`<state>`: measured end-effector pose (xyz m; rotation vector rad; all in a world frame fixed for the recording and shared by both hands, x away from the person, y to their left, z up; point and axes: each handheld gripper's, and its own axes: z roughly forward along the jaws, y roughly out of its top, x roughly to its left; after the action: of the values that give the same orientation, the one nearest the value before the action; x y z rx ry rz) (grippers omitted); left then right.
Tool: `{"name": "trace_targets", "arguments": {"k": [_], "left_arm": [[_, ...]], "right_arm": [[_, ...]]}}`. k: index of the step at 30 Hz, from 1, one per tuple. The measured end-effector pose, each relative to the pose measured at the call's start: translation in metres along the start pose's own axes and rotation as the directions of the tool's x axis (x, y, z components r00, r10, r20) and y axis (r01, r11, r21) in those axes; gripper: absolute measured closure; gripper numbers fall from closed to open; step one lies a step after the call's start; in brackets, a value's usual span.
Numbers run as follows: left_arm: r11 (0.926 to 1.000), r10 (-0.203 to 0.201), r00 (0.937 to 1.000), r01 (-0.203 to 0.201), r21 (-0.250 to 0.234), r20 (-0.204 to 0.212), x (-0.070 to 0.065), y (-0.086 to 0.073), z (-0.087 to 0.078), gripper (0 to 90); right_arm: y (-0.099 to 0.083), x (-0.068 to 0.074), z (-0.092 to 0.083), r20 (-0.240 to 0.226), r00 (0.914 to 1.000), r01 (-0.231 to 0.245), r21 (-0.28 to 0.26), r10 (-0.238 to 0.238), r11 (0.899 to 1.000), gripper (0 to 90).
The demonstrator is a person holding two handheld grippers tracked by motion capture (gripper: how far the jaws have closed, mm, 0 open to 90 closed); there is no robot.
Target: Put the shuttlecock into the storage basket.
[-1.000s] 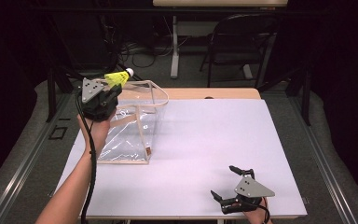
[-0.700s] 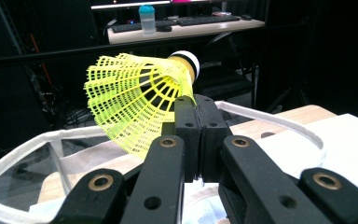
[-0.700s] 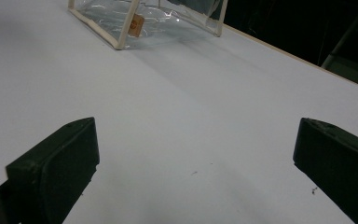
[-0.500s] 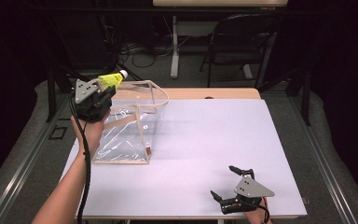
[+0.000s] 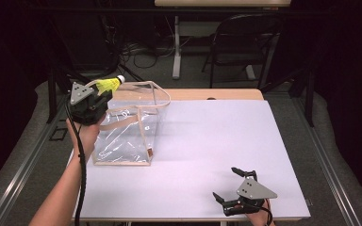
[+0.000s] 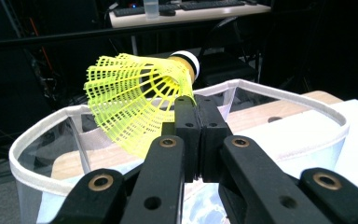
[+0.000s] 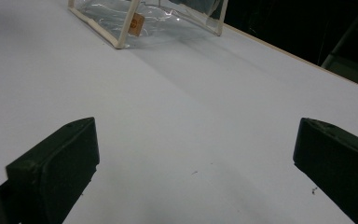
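Left gripper fingers pinching the skirt edge of a yellow shuttlecock, held above the open rim of the bag. Right gripper fingers spread wide, low over the near right of the surface, gripping nothing. White surface. On its left, clear plastic bag with beige trim, upright, mouth open, nothing visible inside.

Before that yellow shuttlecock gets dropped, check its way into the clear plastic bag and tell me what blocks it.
Nothing visible blocks it. The left tool pinches the yellow mesh-skirted shuttlecock above the clear plastic bag, whose white-trimmed mouth gapes open. The bag's cream strap handles arch beside the opening, not across it.
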<state>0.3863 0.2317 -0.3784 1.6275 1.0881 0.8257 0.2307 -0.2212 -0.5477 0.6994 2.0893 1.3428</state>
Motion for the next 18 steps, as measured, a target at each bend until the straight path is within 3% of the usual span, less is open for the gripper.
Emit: {"name": "trace_targets", "arguments": {"k": [18], "left_arm": [[0.9933, 0.047, 0.9981, -0.051, 0.104, 0.038, 0.0035, -0.0006, 0.0064, 89.3]], "right_arm": [[-0.0004, -0.0001, 0.0008, -0.002, 1.0000, -0.002, 0.002, 0.002, 1.000, 0.0]]}}
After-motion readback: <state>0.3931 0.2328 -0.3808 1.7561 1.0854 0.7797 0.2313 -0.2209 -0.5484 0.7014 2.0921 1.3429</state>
